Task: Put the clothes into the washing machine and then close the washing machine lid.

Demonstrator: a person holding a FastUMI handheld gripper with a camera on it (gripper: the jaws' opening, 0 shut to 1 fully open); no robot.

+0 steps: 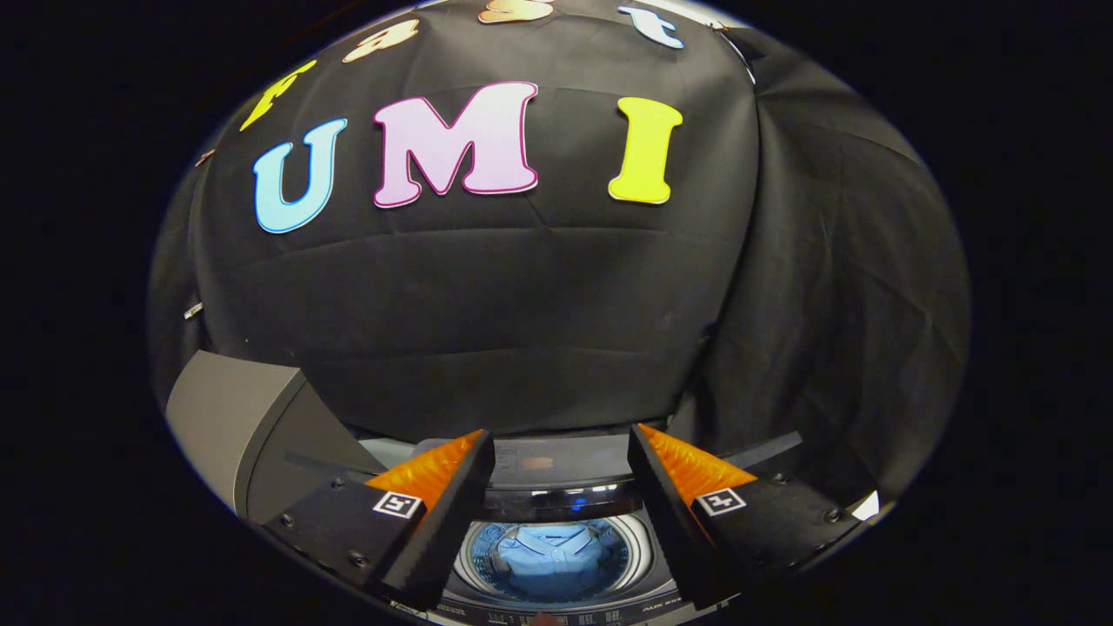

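Note:
I am looking down on a top-loading washing machine (565, 500) from above its front. Its round drum is uncovered, and a light blue shirt (556, 556) lies folded inside the metal drum ring (645, 546). My gripper (561, 435) hangs open well above the opening, with nothing between its fingers. The shirt shows in the gap between the fingers, far below them. The machine's back panel (556, 461) lies just beyond the drum. A grey slab (230, 422), perhaps the raised lid, stands tilted at the machine's left, beside my left finger (435, 487).
The booth's black cloth wall (522, 304) hangs close behind the machine and folds round on the right (835, 304). A small white scrap (867, 504) shows low at the right, past my right finger.

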